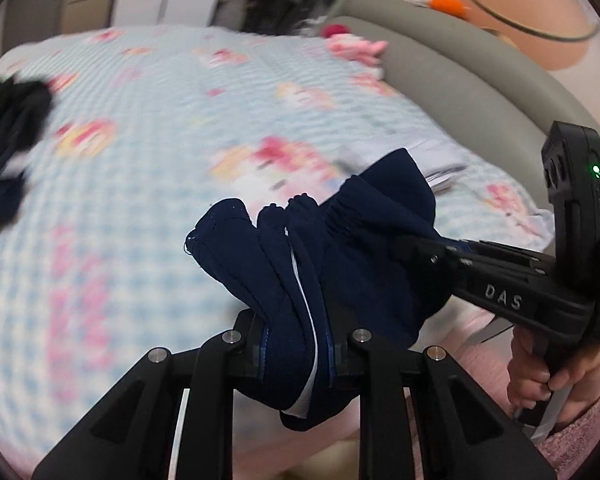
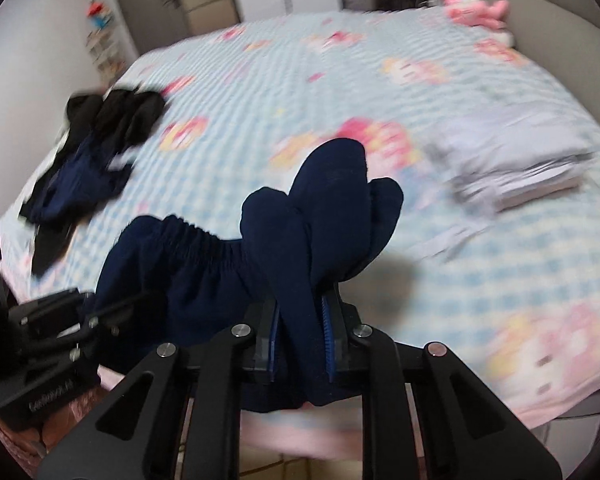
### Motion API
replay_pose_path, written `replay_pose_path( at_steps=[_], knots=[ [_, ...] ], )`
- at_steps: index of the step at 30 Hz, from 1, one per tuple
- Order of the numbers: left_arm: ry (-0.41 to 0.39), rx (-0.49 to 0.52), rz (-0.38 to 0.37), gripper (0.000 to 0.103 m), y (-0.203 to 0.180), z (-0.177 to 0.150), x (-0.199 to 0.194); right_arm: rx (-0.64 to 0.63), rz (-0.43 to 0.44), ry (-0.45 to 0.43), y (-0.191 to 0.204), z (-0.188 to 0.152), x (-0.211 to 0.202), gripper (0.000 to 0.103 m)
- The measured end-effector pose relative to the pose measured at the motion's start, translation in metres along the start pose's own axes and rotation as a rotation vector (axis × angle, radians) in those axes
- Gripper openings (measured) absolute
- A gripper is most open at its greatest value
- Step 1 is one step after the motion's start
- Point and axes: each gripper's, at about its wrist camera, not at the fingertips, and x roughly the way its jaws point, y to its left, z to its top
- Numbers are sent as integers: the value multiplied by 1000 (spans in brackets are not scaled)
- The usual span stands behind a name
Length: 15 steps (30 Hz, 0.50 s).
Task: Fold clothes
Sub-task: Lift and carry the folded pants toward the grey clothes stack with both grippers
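Observation:
A navy garment with an elastic waistband [image 1: 340, 248] hangs bunched between both grippers above the near edge of the bed. My left gripper [image 1: 296, 348] is shut on one end of it, beside a white stripe. My right gripper [image 2: 300, 340] is shut on the other end [image 2: 324, 216]. The right gripper also shows in the left wrist view [image 1: 412, 248], reaching in from the right. The left gripper shows in the right wrist view [image 2: 96, 312], at lower left.
The bed [image 2: 340, 80] has a blue checked sheet with pink cartoon prints. A heap of dark clothes [image 2: 96, 152] lies at its left side. A stack of folded light grey clothes [image 2: 516, 160] lies at right. A pink plush toy [image 2: 480, 10] sits by the grey headboard [image 1: 460, 80].

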Motion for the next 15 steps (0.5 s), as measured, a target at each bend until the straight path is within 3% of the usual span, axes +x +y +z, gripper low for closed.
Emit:
replay_pose_path(
  at_steps=[5,8,12,15],
  knots=[
    [-38,18,-99,21,-58,75,43,47,-87,-93,-83,63,-36,16],
    [-49,32,-97,21,-89,117,78,77,-173,-128,-133,103,-42,16],
    [-64,13,-128,21,-117,159,125,124,-212,-156,-188,141,-33,16],
    [-62,-54,-172,21,-118,173,167,124,-236,-164,-218,162,-12,18]
  ],
)
